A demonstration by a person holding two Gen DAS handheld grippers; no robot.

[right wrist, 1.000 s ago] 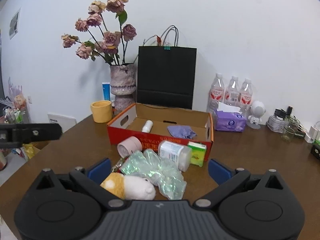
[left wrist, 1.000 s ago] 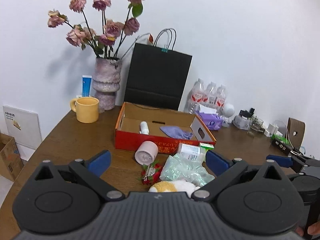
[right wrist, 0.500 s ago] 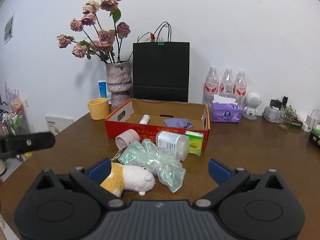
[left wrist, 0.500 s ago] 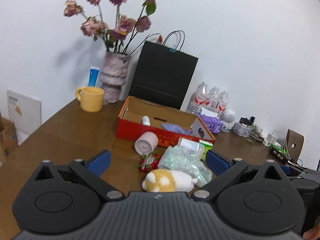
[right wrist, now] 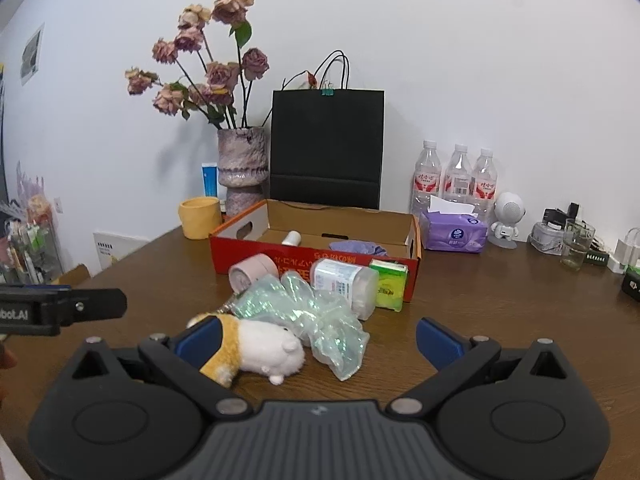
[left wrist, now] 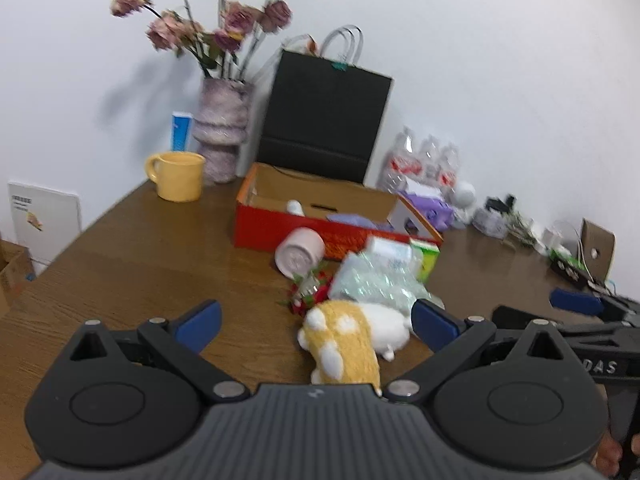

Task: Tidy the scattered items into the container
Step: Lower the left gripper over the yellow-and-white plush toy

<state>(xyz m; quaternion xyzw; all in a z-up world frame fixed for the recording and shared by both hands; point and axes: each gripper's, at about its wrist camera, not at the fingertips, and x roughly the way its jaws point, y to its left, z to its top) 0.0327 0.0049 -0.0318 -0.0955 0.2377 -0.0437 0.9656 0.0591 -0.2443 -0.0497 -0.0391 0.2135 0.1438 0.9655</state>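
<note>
bare table left, clutter fronting box

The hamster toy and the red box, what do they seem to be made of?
The hamster toy looks like soft plush: fuzzy white and yellow pile, rounded shape. The red box seems to be cardboard: plain brown inside, printed matte red outside, cut-out handle holes.

Left wrist view: low over wooden table, looks forward along own open left gripper, tilted, blurred; plush toy close between fingers, red box beyond.

Right wrist view: similar height, level, sharp; looks along open right gripper, plush toy near its left finger.

Shared: plush toy, crumpled plastic bag, red box, vase, black paper bag, water bottles.

Each view catches other gripper at edge.
</note>
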